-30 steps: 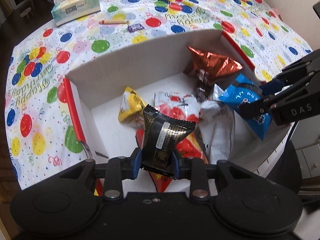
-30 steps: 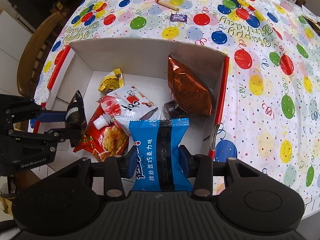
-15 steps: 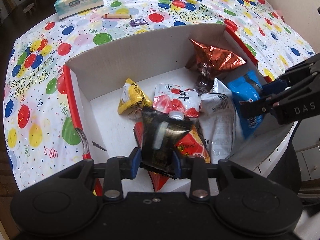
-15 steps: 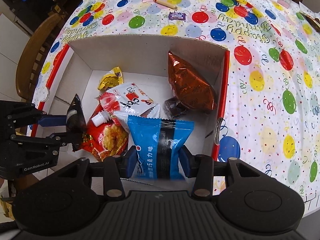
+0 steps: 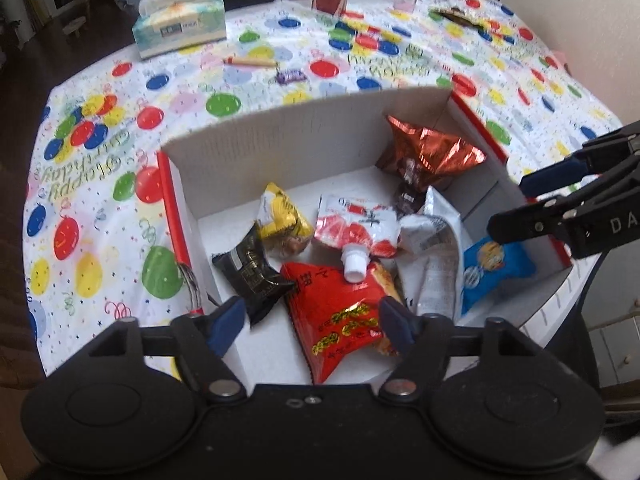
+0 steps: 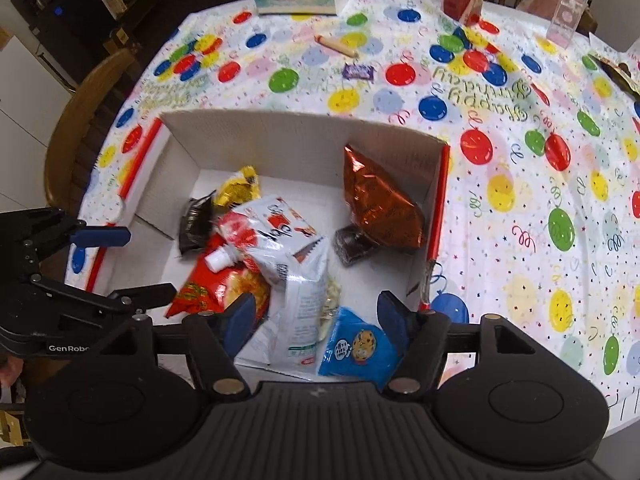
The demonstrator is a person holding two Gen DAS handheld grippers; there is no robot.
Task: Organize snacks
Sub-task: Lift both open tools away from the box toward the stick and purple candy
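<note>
Both the left tongs [image 5: 312,318] and right tongs [image 6: 318,316] hang released at lower frame, their packets lying in the box [image 6: 280,136] for storage.

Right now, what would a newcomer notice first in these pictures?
The white box full of snack bags, mid-table on the balloon-print cloth. Inside, a shiny copper bag leans in the far right corner and a red bag lies near the front. Both grippers, left and right, hang open above.
</note>
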